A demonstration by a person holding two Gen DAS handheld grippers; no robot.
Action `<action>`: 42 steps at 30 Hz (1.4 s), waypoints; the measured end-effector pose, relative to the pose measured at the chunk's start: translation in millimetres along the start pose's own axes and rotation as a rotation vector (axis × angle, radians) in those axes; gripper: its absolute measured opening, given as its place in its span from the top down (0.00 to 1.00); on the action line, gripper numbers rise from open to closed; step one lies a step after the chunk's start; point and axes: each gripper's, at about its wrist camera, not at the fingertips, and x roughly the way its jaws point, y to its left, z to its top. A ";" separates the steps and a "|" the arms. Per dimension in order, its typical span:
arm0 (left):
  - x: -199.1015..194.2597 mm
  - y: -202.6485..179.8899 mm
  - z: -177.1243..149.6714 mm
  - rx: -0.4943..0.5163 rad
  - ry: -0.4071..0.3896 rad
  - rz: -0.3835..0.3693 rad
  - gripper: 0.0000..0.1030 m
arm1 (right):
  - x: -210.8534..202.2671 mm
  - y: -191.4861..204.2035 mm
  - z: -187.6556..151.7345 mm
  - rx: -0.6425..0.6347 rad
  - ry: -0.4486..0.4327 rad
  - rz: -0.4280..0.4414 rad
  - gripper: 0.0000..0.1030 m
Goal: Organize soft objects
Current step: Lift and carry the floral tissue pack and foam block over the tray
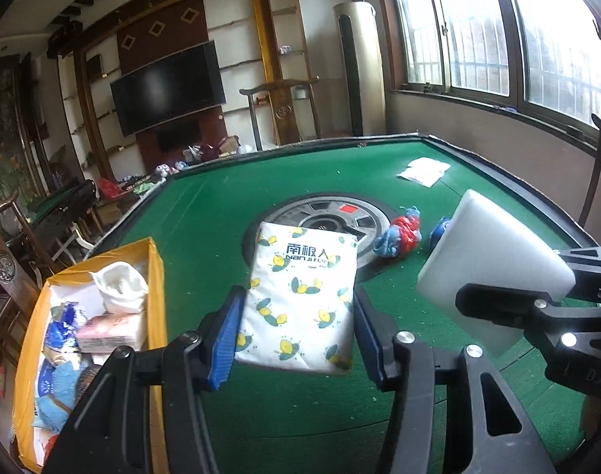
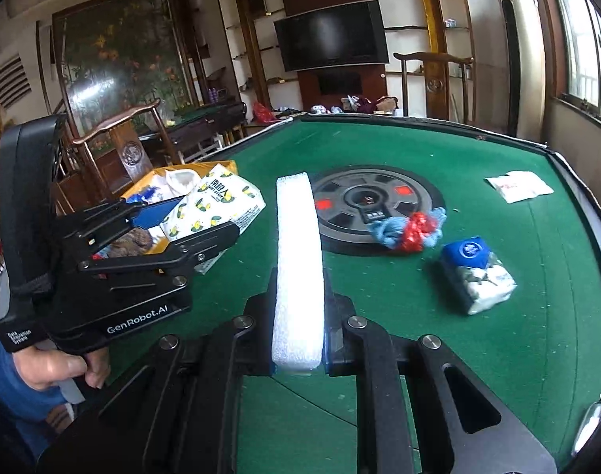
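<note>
left claw point(image 1: 296, 316) grips tissue pack point(image 1: 300, 296) | person's hand point(image 2: 63, 367) only right view

A dark television point(image 1: 168, 87) hung on the far wooden wall. Daylight came through the barred windows point(image 1: 498, 35) at the right. A wooden chair point(image 2: 142, 138) stood left.

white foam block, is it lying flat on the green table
No, the white foam block is held edge-up between the right gripper pads, above the green table.
</note>
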 end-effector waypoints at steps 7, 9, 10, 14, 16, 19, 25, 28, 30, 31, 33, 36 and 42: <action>-6.8 18.2 0.1 -0.029 -0.032 0.022 0.48 | 8.6 11.8 7.7 0.014 0.010 0.034 0.86; -9.1 25.7 -0.9 -0.039 -0.042 0.037 0.48 | 11.9 17.3 9.2 0.007 0.014 0.035 0.86; -10.9 28.8 -1.6 -0.043 -0.045 0.037 0.48 | 13.6 20.2 9.8 0.002 0.016 0.036 0.86; -14.4 40.9 -2.1 -0.067 -0.054 0.043 0.48 | 20.4 32.1 13.4 -0.008 0.022 0.044 0.86; -15.5 45.9 -2.5 -0.081 -0.058 0.046 0.48 | 24.5 38.6 15.5 -0.015 0.028 0.051 0.86; -17.5 53.9 -3.5 -0.107 -0.064 0.050 0.48 | 29.0 46.9 19.6 -0.032 0.031 0.054 0.86; -21.2 72.0 -6.6 -0.153 -0.077 0.065 0.48 | 41.3 65.7 29.0 -0.066 0.042 0.071 0.86; -22.7 83.7 -7.5 -0.186 -0.079 0.063 0.48 | 49.3 76.4 36.4 -0.087 0.053 0.076 0.86; -24.5 93.7 -8.4 -0.208 -0.084 0.072 0.48 | 53.7 85.9 43.2 -0.102 0.055 0.086 0.86; -26.1 99.7 -9.0 -0.220 -0.088 0.079 0.48 | 56.4 93.2 46.9 -0.115 0.054 0.093 0.86; -30.1 113.7 -11.1 -0.249 -0.089 0.087 0.48 | 61.0 104.3 53.0 -0.135 0.059 0.106 0.86; -35.1 137.6 -15.9 -0.300 -0.085 0.105 0.48 | 73.3 121.3 63.1 -0.151 0.077 0.144 0.86; -41.8 187.1 -26.1 -0.380 -0.071 0.182 0.48 | 110.0 160.0 89.5 -0.196 0.114 0.187 0.86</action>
